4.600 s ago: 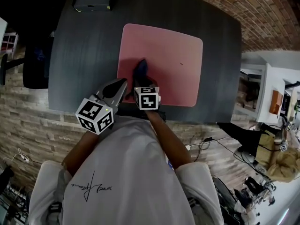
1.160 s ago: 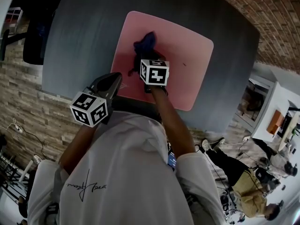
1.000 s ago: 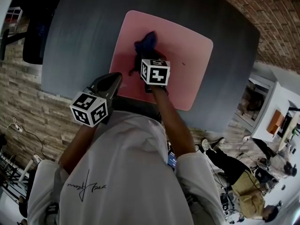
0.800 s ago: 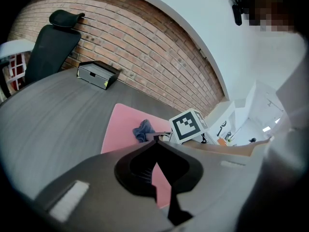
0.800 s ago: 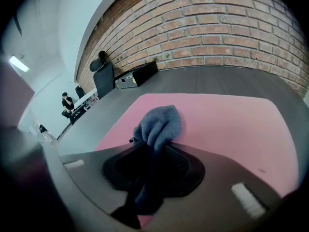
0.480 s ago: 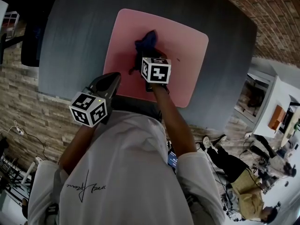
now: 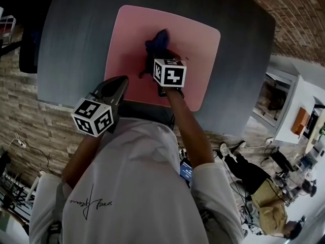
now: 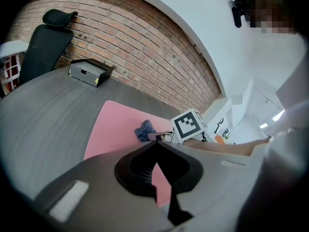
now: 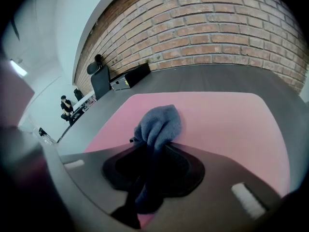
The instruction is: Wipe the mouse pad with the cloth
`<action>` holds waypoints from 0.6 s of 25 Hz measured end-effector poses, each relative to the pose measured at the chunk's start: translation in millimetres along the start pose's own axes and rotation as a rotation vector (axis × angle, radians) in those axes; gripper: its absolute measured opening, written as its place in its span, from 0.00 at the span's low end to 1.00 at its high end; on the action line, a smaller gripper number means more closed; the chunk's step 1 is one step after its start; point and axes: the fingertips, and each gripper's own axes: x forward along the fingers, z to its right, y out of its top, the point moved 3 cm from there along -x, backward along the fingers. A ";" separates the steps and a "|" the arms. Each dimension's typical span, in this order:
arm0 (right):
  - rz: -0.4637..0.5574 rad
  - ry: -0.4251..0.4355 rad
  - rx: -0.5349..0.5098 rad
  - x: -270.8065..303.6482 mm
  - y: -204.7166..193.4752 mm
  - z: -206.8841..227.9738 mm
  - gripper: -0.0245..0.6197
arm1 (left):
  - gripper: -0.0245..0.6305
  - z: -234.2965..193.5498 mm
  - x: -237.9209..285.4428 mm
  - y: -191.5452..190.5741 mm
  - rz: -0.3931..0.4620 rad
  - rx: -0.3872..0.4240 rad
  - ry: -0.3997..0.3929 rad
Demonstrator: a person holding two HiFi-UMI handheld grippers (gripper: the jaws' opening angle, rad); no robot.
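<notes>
A pink mouse pad (image 7: 198,44) (image 8: 113,124) (image 9: 227,120) lies on the dark grey table (image 7: 76,44). My right gripper (image 7: 158,60) (image 9: 153,144) is shut on a blue cloth (image 7: 156,43) (image 9: 159,122) (image 8: 144,129), whose bunched end rests on the middle of the pad. My left gripper (image 7: 121,81) (image 8: 157,141) hovers at the pad's near left corner, jaws shut with nothing between them.
A dark box (image 8: 89,72) (image 9: 129,79) sits at the table's far edge by the brick wall (image 9: 231,28). A black office chair (image 8: 46,42) stands at the left. A person (image 7: 264,197) sits on the floor at the right, beyond the table.
The right gripper with the cloth has pushed from the pad's near edge up to its middle. In the last second the view shifted a little; the left gripper stayed by the near left corner.
</notes>
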 end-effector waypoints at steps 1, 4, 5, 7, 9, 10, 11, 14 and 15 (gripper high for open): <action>0.001 0.005 0.004 -1.3 -0.6 1.8 0.19 | 0.07 1.7 0.7 -0.2 0.001 0.001 -0.003; 0.001 0.009 0.000 -5.5 -3.1 8.0 0.19 | 0.07 5.3 1.8 0.6 0.001 0.009 -0.009; 0.003 0.009 0.006 -6.9 -3.7 10.5 0.19 | 0.07 5.9 2.2 1.3 0.000 0.012 -0.010; 0.006 0.007 0.015 -9.6 -4.7 15.8 0.19 | 0.07 7.2 4.4 2.0 -0.002 0.016 -0.012; 0.003 0.002 0.017 -13.1 -7.0 21.7 0.19 | 0.07 10.4 8.2 0.4 -0.009 0.015 -0.017; 0.002 -0.002 0.016 -14.6 -8.3 24.2 0.19 | 0.07 12.2 10.0 -0.7 -0.013 0.015 -0.021; 0.001 -0.004 0.015 -15.6 -9.1 25.7 0.19 | 0.07 13.5 11.3 -1.3 -0.017 0.017 -0.024; 0.004 0.002 0.030 -16.2 -9.2 27.3 0.19 | 0.07 15.4 13.7 -1.4 -0.024 0.024 -0.031; 0.004 0.010 0.046 -16.9 -9.5 28.9 0.19 | 0.07 16.3 15.2 -1.5 -0.026 0.024 -0.032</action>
